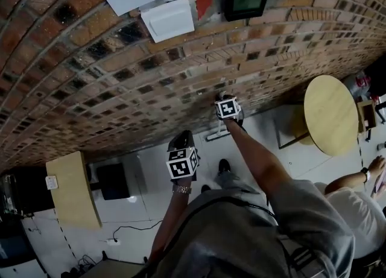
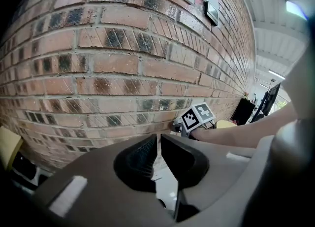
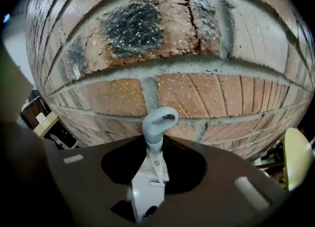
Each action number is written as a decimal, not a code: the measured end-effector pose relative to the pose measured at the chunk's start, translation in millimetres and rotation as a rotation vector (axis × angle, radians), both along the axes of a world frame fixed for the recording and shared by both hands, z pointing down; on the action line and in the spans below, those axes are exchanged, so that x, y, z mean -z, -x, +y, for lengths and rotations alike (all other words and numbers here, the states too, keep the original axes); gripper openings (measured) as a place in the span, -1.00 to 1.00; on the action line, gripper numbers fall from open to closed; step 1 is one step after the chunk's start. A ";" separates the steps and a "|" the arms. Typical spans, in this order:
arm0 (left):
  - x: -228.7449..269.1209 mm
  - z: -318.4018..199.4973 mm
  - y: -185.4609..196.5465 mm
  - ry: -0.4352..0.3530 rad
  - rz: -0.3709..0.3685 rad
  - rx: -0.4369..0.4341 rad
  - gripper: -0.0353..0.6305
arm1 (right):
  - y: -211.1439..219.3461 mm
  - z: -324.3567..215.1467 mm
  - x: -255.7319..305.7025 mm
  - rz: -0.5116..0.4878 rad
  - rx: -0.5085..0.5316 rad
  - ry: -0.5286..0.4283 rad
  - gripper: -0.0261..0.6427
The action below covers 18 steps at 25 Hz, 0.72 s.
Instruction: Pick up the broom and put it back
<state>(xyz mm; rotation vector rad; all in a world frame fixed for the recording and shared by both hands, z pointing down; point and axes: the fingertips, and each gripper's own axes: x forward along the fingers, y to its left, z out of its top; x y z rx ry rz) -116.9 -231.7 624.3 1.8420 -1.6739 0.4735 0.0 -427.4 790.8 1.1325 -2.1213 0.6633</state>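
Right gripper (image 3: 156,164) jaws clamp the broom (image 3: 158,122) by its pale handle, just below the hanging loop and close to the brick wall (image 3: 216,93). Left gripper (image 2: 158,153) is closed and empty. Handle judged light, rigid and smooth, so the hold may slip or let it swing.

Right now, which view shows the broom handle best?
Right gripper view: the broom handle, looped end showing, sits close-up between the right hand-held gripper's jaws. Head view shows only a pale piece below that gripper. Left gripper view gives a grey sliver by its marker cube.
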 end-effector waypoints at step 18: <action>25.9 75.8 -9.7 -0.100 0.036 -0.108 -0.83 | -21.4 162.3 96.4 -0.093 0.004 -0.202 -0.64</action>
